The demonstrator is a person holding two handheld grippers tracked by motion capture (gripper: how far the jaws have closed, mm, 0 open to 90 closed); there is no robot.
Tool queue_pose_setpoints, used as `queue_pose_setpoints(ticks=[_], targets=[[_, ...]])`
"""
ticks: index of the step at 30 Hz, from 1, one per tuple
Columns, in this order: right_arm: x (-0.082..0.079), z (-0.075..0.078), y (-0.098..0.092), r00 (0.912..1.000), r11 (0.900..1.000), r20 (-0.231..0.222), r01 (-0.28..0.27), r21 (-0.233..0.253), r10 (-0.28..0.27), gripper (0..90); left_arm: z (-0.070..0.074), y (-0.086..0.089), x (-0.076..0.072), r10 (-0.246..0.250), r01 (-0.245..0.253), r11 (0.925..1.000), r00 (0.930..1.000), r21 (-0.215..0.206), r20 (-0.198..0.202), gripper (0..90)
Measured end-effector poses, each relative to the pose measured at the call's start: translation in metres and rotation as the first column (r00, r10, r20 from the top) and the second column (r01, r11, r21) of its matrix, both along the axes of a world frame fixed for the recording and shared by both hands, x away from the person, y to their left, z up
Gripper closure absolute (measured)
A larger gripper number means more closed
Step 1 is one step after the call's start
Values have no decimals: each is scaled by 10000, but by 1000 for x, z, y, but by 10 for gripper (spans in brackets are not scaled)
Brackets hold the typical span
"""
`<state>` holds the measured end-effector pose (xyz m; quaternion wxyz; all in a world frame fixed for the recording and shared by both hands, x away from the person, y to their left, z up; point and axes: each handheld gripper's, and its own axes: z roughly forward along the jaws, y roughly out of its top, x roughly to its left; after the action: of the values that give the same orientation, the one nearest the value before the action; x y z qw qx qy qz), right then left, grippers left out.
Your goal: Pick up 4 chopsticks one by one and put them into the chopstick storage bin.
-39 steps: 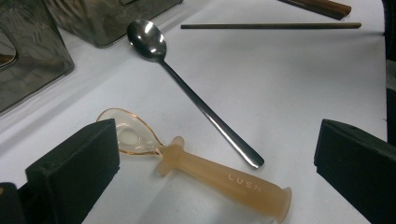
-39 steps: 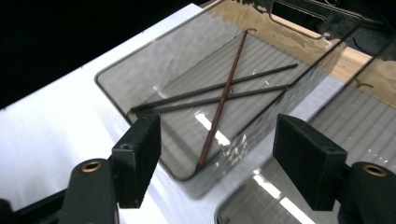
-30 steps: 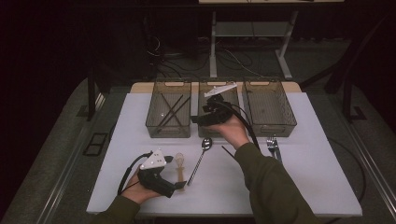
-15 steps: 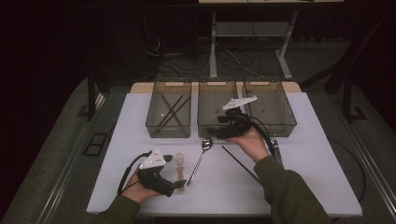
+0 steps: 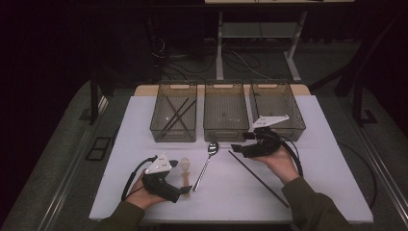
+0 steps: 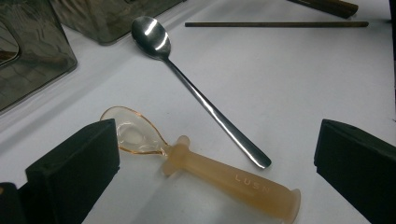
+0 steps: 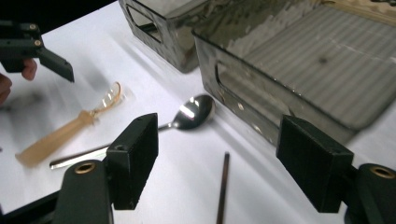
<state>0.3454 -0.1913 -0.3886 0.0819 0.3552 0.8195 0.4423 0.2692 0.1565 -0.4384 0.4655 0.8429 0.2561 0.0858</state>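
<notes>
A pale amber plastic spoon point(image 5: 185, 169) lies on the white table point(image 5: 144, 144) beside a metal spoon point(image 5: 206, 163). My left gripper point(image 5: 185, 191) rests near the front edge, open, its jaws on either side of the amber spoon point(image 6: 210, 168) without touching it. In the left gripper view the metal spoon point(image 6: 196, 93) lies just past it. A dark chopstick point(image 5: 257, 177) lies on the table right of the spoons. My right gripper point(image 5: 237, 149) hovers open over the chopstick's far end point(image 7: 223, 186), with nothing between its jaws and the metal spoon point(image 7: 191, 112) ahead of it.
Three smoky clear bins stand in a row at the back: the left bin point(image 5: 161, 130) holds several chopsticks, then the middle bin point(image 5: 225, 134) and the right bin point(image 5: 293, 130). The middle bin's wall point(image 7: 243, 105) is close ahead of the right gripper.
My right gripper has come back from above the middle bin, moving right and toward the person, down to the chopstick on the table. The left gripper has stayed put.
</notes>
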Motion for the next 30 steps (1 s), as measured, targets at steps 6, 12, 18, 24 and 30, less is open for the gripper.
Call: queue_pose_setpoints(ticks=[6, 12, 18, 24, 30], targets=[[-19, -8, -20, 10000, 9999, -81, 43, -145, -44, 295, 0, 1, 1, -64, 64, 10000, 10000, -7, -66, 0], [-36, -15, -38, 9996, 9996, -255, 83, -281, -90, 315, 0, 1, 0, -81, 81, 10000, 9999, 6, -86, 0], [-49, -21, -49, 9989, 9991, -469, -74, -409, 54, 378, 1, 1, 0, -79, 79, 10000, 9999, -1, -99, 0], [-63, -28, -57, 9964, 9973, -842, -192, -708, 132, 448, 1, 1, 0, -84, 84, 10000, 9999, 9, -92, 0], [-78, -35, -65, 9927, 9931, -1195, -315, -1126, 180, 545, 0, 1, 0, -75, 76, 10000, 9999, 53, -90, 0]])
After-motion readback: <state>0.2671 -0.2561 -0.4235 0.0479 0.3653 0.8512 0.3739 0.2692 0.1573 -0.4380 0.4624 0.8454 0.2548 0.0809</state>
